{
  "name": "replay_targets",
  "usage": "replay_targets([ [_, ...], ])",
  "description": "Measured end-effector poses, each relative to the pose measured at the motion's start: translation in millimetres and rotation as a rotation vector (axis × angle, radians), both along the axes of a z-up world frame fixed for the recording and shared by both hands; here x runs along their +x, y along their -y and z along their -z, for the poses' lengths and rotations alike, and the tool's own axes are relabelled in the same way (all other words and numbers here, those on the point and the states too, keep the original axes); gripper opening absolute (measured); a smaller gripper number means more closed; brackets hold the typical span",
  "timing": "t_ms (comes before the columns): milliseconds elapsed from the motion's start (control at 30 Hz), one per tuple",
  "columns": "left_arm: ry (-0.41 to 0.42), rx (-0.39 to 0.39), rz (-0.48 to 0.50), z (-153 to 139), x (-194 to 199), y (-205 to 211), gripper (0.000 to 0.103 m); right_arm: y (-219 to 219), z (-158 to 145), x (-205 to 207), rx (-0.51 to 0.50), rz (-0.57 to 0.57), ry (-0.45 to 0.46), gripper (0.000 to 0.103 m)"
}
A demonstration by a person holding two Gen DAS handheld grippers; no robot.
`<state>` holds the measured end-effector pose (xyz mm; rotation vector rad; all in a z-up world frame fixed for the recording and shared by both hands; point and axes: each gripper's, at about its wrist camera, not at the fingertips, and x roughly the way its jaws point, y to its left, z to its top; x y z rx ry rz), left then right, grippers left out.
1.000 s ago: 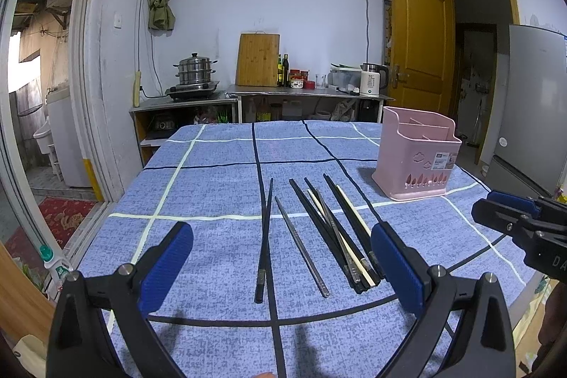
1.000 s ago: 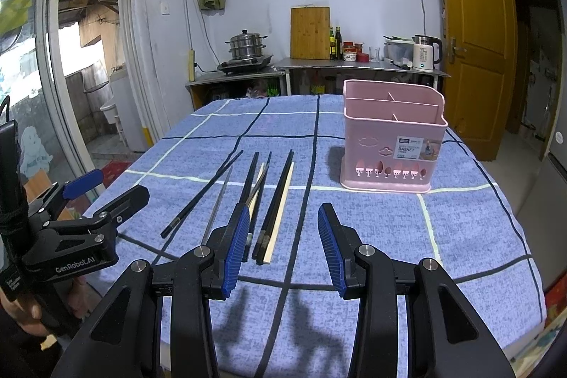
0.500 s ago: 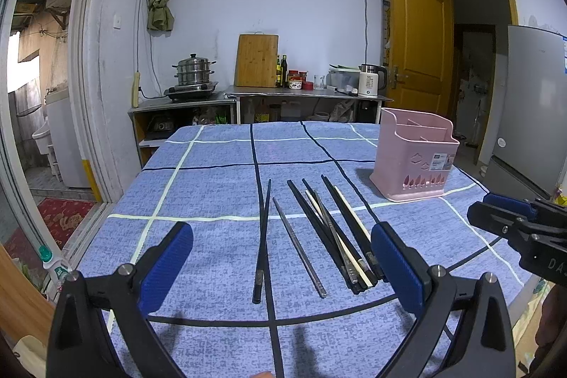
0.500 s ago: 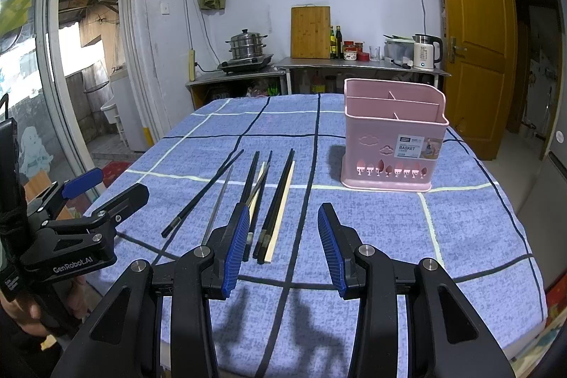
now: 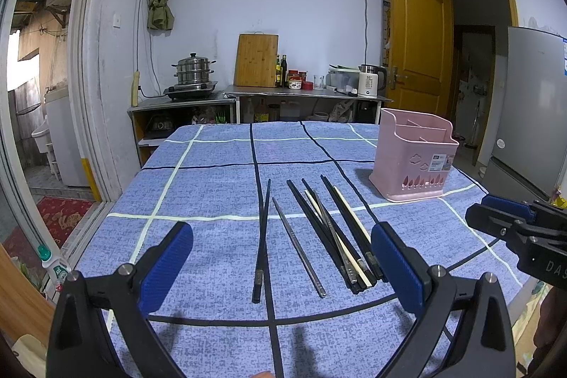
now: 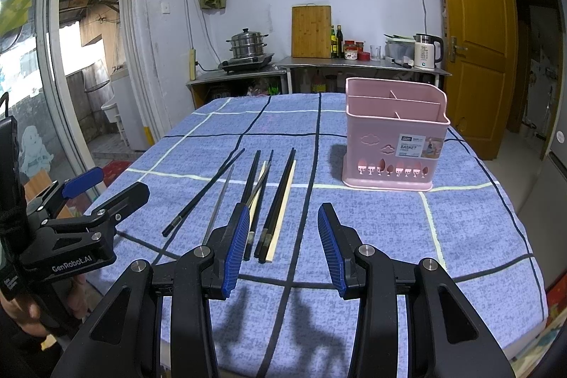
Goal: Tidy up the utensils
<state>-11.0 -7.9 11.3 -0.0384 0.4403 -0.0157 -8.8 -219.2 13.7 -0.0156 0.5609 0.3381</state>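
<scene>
One pink basket [image 6: 393, 158]; approx eight chopsticks [image 5: 329, 232]; two grippers.

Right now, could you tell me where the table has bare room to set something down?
Bare cloth lies left of the lone black chopstick, behind the chopstick tips toward the far edge, and right of the pink basket. The bundled chopsticks crowd the near middle, between the open left gripper and right gripper.

Blue-clothed table [image 5: 212, 186]: chopsticks [image 5: 333, 229], pink basket [image 5: 414, 165]
</scene>
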Motion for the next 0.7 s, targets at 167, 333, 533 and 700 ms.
replay_targets([
  [167,0.002,-0.004,0.002,-0.6,0.1,-0.9,0.102,-0.1,-0.1,0.0,0.001,0.0,0.001,0.042],
  [333,0.003,-0.005,0.003,-0.8,0.0,-1.7,0.102,-0.7,0.1,0.3,0.0,0.0,0.001,0.042],
  [533,0.001,-0.005,0.004,-0.7,-0.4,-2.1,0.102,-1.8,0.3,0.0,0.0,-0.001,0.001,0.042],
  [700,0.002,-0.006,0.005,-1.1,-0.5,-2.6,0.102,-2.0,0.3,-0.2,-0.001,-0.001,0.001,0.042],
])
